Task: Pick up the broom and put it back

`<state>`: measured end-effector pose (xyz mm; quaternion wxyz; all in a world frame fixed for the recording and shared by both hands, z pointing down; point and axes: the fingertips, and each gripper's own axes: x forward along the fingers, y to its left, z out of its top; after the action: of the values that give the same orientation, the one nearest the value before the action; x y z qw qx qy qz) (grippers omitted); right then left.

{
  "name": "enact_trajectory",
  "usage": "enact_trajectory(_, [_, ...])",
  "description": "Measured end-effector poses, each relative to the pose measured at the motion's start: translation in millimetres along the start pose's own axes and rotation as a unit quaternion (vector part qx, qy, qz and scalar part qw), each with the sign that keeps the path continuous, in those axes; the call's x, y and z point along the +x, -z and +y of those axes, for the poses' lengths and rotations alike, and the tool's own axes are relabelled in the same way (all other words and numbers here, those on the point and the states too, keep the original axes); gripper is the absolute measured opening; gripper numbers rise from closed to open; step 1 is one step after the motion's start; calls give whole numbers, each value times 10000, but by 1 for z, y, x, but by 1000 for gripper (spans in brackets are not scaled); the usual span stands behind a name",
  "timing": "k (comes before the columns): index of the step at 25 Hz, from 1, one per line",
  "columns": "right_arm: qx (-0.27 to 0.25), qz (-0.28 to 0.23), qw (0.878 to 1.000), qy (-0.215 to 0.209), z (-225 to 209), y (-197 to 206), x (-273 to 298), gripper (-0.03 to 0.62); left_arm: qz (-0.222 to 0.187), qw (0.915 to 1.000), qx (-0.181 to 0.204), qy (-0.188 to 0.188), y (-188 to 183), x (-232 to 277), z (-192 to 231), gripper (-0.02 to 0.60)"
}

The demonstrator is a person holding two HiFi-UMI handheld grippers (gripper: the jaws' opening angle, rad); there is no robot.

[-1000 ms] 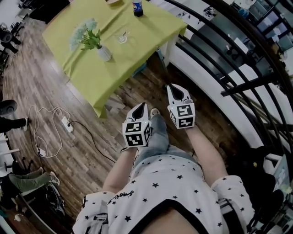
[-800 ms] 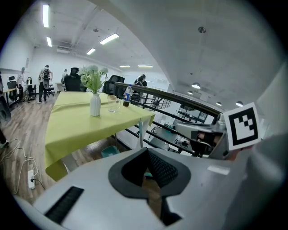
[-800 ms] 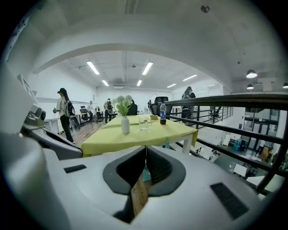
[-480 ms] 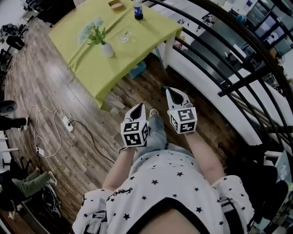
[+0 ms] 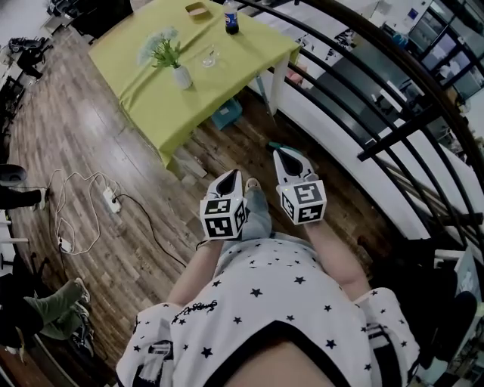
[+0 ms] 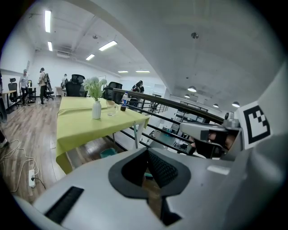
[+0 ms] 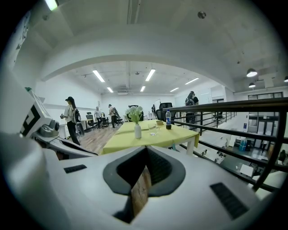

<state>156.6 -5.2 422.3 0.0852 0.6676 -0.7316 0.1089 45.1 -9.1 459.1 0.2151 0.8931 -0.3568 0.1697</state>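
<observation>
No broom can be made out in any view. In the head view my left gripper [image 5: 232, 176] and right gripper [image 5: 284, 153] are held side by side in front of the person's body, over the wooden floor. Both point toward the table with the yellow-green cloth [image 5: 227, 83]. The left gripper [image 6: 146, 151] has its jaws together with nothing between them. The right gripper [image 7: 146, 148] is also shut and empty. Only floor shows behind the tips of each.
On the table stand a white vase of flowers [image 5: 180, 75], a glass [image 5: 210, 54] and a bottle [image 5: 231, 19]. A teal box [image 5: 227, 115] sits under it. A black railing [image 5: 363, 113] runs along the right. A power strip with cables [image 5: 113, 202] lies at the left.
The table and floor have slid toward the top of the head view as the person moves. Both grippers have kept side by side, a little higher in the frame.
</observation>
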Motion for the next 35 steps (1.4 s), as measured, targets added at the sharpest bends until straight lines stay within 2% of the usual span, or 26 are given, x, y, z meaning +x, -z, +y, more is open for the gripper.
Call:
enact_trajectory(14, [161, -64, 9997, -169, 14, 6, -31, -6, 6, 9999, 46, 119, 12, -14, -16, 11])
enact_trajectory(25, [164, -83, 9998, -18, 7, 8, -33, -6, 37, 9999, 60, 122, 11, -10, -16, 11])
enact_trajectory(35, [146, -61, 9999, -59, 7, 11, -34, -6, -4, 10000, 21, 95, 9, -10, -18, 11])
